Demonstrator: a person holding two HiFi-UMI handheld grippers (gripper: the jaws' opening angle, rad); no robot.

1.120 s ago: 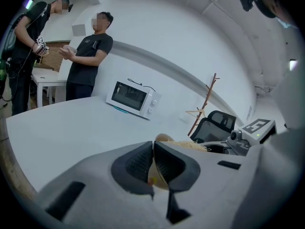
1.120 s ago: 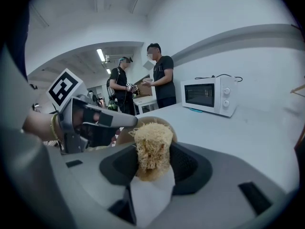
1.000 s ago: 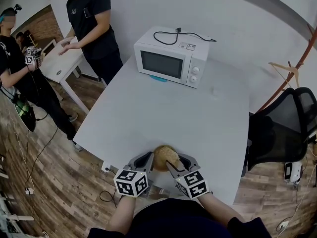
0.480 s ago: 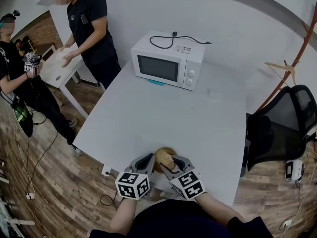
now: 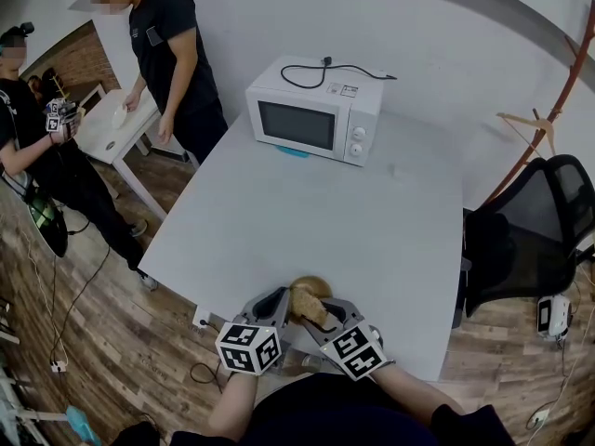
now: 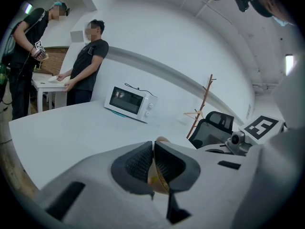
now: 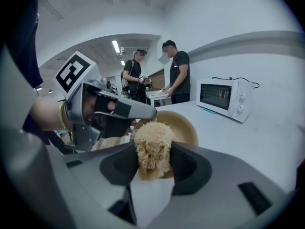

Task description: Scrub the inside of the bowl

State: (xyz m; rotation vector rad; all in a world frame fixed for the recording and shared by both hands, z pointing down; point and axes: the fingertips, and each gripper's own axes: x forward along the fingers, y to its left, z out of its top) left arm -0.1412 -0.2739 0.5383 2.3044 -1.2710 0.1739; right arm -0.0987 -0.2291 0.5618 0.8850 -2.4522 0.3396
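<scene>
A tan bowl (image 5: 307,291) rests tilted at the near edge of the white table (image 5: 307,221). My left gripper (image 5: 282,303) is shut on the bowl's left rim; in the left gripper view the thin rim (image 6: 161,179) is pinched between the pads. My right gripper (image 5: 323,316) is shut on a pale fibrous scrubber (image 7: 152,148), which reaches into the bowl (image 7: 185,126). The right gripper view shows the left gripper (image 7: 136,112) on the rim just beyond the scrubber. Much of the bowl's inside is hidden by the scrubber and the jaws.
A white microwave (image 5: 314,111) with its cord on top stands at the table's far side. A black office chair (image 5: 530,240) is on the right. Two people stand by a small white side table (image 5: 102,133) at the left. Wooden floor lies below the table edge.
My right gripper has shifted a little and rolled, with the scrubber in the bowl. The left gripper and the bowl stay put. The person at the back has moved their hands.
</scene>
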